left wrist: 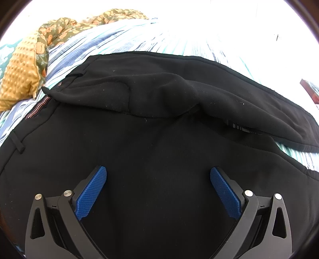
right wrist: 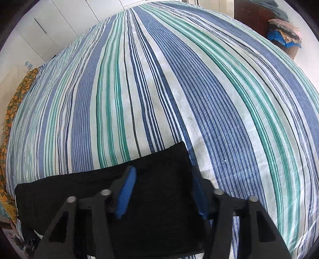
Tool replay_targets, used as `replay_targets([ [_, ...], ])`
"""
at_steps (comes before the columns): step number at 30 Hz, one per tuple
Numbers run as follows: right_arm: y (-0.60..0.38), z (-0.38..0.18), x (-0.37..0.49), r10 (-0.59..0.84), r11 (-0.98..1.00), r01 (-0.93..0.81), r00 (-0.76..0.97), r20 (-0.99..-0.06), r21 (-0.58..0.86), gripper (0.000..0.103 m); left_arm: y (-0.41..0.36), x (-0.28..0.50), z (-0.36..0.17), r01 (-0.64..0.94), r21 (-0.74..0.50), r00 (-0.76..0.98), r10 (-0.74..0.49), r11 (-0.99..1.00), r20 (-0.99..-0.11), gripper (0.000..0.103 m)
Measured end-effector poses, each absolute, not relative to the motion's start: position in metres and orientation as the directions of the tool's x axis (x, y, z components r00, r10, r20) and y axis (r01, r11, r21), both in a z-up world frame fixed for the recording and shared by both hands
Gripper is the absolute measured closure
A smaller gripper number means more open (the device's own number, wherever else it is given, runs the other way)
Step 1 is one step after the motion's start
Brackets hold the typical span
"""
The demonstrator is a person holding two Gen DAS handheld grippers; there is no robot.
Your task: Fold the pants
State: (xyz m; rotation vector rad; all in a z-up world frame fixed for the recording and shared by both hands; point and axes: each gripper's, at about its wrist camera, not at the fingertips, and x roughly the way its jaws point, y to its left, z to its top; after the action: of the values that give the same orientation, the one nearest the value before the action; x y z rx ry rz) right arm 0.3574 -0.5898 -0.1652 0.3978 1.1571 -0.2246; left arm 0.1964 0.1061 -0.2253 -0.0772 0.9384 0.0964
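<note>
At the far left of the left wrist view, a yellow bumpy blanket [left wrist: 22, 73] is bunched up beside a flowery cloth [left wrist: 59, 29]. Both are laid on the striped bed sheet [left wrist: 111, 37]. The black pants [left wrist: 159, 129] are spread over the sheet and fill most of this view. One part of them is folded over on top, with a wrinkled edge. The left gripper [left wrist: 158, 175] is held low over the pants. Its blue pads [left wrist: 91, 191] are set wide apart, and nothing is pinched between them.

In the right wrist view, the striped sheet [right wrist: 169, 79] is seen across almost the whole picture. A flat end of the pants [right wrist: 99, 185] is laid near the bottom. The right gripper [right wrist: 164, 177] is held over that end with its jaws partly apart. Black cloth is seen between the pads [right wrist: 125, 195], but no squeeze on it can be seen. At the far right, a pile of clothes [right wrist: 283, 33] is kept on dark wooden furniture [right wrist: 251, 18].
</note>
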Motion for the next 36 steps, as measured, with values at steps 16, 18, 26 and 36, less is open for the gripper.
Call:
replay_targets([
  [16,-0.463,-0.061,0.048,0.000,0.991,0.105,0.609,-0.793,0.080,0.098,0.106,0.201,-0.220,-0.127,-0.005,0.539,0.064,0.992,-0.840,0.000],
  [18,-0.474,-0.089,0.028,-0.076,0.978,0.205,0.524,-0.848,0.038,0.090,0.105,0.205,-0.213,-0.135,0.016,0.472,0.079,0.991,-0.878,0.000],
  [26,-0.439,-0.073,-0.007,-0.066,0.957,0.260,0.622,-0.780,0.127,0.045,0.098,0.154,-0.179,-0.119,-0.156,0.490,-0.079,0.981,-0.868,0.001],
  [36,-0.349,-0.173,0.047,0.444,0.581,0.328,0.640,-0.627,0.745,0.043,0.087,0.137,-0.180,-0.012,-0.100,0.539,-0.078,0.995,-0.838,0.001],
])
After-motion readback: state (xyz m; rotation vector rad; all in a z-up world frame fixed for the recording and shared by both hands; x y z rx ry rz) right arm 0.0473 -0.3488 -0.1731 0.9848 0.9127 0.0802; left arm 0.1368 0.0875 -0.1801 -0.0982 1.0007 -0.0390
